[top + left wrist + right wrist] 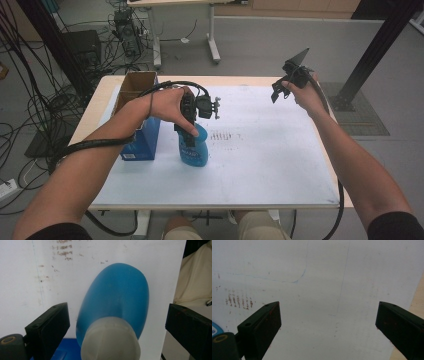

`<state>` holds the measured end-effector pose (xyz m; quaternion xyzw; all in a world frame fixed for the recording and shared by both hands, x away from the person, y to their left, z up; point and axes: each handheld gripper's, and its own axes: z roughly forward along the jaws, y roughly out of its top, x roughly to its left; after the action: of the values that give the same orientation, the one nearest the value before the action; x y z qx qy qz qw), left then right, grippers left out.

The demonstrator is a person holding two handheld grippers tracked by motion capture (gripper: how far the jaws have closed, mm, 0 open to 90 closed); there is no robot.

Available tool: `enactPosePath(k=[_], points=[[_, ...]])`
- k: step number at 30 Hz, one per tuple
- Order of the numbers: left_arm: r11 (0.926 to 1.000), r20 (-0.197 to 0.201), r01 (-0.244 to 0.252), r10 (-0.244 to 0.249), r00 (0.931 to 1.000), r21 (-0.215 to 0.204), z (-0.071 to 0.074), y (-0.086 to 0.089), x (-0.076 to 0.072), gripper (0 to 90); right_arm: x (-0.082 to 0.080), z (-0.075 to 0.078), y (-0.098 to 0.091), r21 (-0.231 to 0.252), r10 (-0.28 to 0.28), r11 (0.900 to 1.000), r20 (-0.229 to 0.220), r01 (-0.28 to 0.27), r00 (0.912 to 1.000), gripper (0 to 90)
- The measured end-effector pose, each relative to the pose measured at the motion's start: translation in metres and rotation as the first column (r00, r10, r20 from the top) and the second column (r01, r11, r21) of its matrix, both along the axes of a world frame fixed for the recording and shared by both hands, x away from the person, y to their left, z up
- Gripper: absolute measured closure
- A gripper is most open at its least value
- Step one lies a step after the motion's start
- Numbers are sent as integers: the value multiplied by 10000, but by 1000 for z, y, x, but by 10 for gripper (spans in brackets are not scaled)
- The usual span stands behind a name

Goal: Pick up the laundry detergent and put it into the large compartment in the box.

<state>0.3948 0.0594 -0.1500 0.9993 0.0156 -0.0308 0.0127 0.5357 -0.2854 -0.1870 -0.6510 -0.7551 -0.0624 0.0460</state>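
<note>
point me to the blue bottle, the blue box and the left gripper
blue bottle (117,295): left gripper view, on its blue body above the white cap.
blue box (145,142): high view, on its blue side wall.
left gripper (117,322): left gripper view, midway between its open jaws.

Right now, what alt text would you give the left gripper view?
A blue bottle with a pale cap stands between the open left tongs, seen from above, with neither jaw touching it. Beneath it is a white table with faint brown marks, and a blue box edge shows at the bottom.
</note>
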Motion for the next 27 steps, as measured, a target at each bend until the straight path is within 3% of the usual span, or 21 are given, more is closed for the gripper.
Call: enactPosePath(k=[9,12,27], points=[[10000,29,35,-35,10000,89,-9,-1,-2,64,1,-2,1,-25,30,10000,-38,-30,10000,64],[9996,53,60,-61,10000,291,-13,-4,-3,64,1,-3,1,-19,40,10000,-66,-40,10000,64],[9996,63,114,-115,9999,271,-17,-6,-4,70,3,-5,1,25,122,9999,-129,-122,9998,64]])
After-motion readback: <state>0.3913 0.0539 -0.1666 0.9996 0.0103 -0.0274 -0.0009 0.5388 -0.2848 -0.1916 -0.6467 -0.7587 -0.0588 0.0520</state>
